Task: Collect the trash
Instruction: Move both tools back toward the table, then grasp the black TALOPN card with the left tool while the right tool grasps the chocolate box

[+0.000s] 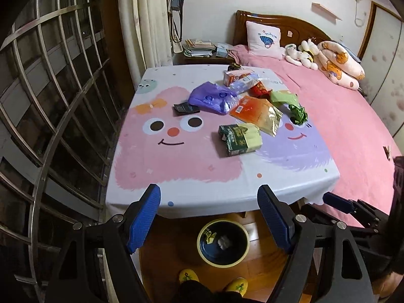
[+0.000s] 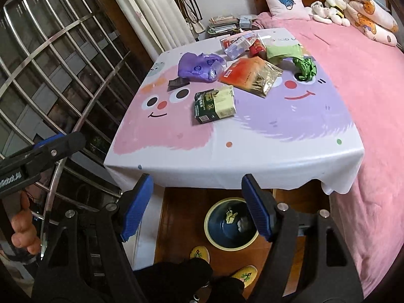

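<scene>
Several pieces of trash lie on the cartoon tablecloth (image 1: pixel 176 166): a green and yellow packet (image 1: pixel 240 139) nearest me, an orange and gold bag (image 1: pixel 257 113), a purple plastic bag (image 1: pixel 209 97), a small black wrapper (image 1: pixel 185 107), crumpled green paper (image 1: pixel 299 113) and boxes (image 1: pixel 238 77) at the back. The same packet (image 2: pixel 214 104) and purple bag (image 2: pixel 199 67) show in the right wrist view. A blue bin with a yellow rim (image 1: pixel 223 242) stands on the floor below the table edge and holds two scraps. My left gripper (image 1: pixel 209 194) and right gripper (image 2: pixel 197 181) are both open and empty, above the bin.
A pink bed (image 1: pixel 341 116) with pillows and plush toys borders the table on the right. A barred window (image 1: pixel 50 101) and a curtain (image 1: pixel 141 20) are on the left. A nightstand with books (image 1: pixel 199 49) stands behind the table. My yellow slippers (image 1: pixel 188 276) are by the bin.
</scene>
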`<control>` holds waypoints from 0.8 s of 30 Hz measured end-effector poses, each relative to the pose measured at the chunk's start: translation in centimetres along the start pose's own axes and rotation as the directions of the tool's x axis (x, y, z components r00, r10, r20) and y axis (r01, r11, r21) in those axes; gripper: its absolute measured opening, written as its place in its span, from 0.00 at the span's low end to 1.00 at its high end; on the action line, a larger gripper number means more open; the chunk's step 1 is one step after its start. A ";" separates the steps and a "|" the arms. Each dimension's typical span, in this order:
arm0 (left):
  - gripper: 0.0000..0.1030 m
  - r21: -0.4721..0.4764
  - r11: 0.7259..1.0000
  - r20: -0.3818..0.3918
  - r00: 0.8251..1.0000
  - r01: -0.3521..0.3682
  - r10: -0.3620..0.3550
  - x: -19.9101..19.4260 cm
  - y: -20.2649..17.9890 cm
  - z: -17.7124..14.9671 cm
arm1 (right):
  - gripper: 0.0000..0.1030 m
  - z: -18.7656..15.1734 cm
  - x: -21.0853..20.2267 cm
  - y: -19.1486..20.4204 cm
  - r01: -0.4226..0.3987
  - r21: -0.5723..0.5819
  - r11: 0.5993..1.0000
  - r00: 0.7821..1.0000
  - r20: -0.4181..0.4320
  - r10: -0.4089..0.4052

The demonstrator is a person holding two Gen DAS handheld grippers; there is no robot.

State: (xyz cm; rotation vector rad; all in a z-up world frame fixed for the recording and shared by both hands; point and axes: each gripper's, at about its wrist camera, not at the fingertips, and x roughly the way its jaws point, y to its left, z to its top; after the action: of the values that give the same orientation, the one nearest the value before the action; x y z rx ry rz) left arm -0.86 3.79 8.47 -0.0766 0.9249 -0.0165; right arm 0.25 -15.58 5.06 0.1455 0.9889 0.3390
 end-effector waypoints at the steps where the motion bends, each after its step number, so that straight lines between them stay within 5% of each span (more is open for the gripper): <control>1: 0.78 0.004 1.000 0.003 1.000 -0.002 0.002 -0.1 0.1 0.1 | 0.68 0.6 0.8 -0.1 -0.009 0.016 1.000 1.000 -0.015 0.009; 7: 0.78 0.052 0.999 0.016 1.000 -0.006 0.005 2.3 2.0 2.2 | 0.68 2.9 5.4 -1.3 -0.015 0.133 0.991 0.997 -0.074 0.025; 13: 0.78 0.096 0.993 -0.019 0.998 0.062 -0.060 9.4 6.0 7.2 | 0.68 6.2 11.2 -2.8 0.050 0.294 0.955 0.993 -0.120 -0.015; 17: 0.78 0.154 0.980 -0.077 0.991 0.123 -0.112 15.2 8.6 11.9 | 0.74 8.8 15.3 -3.4 0.114 0.451 0.885 0.990 -0.127 -0.062; 24: 0.78 0.299 0.934 -0.168 0.974 0.197 -0.152 25.4 10.7 19.1 | 0.76 11.9 21.6 -5.2 0.202 0.680 0.705 0.979 -0.164 -0.122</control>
State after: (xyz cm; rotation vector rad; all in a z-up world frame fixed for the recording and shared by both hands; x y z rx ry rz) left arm 29.48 14.39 -1.08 0.1406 1.0461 -0.3388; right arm 22.15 -12.62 -6.99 0.7337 1.1923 -0.2171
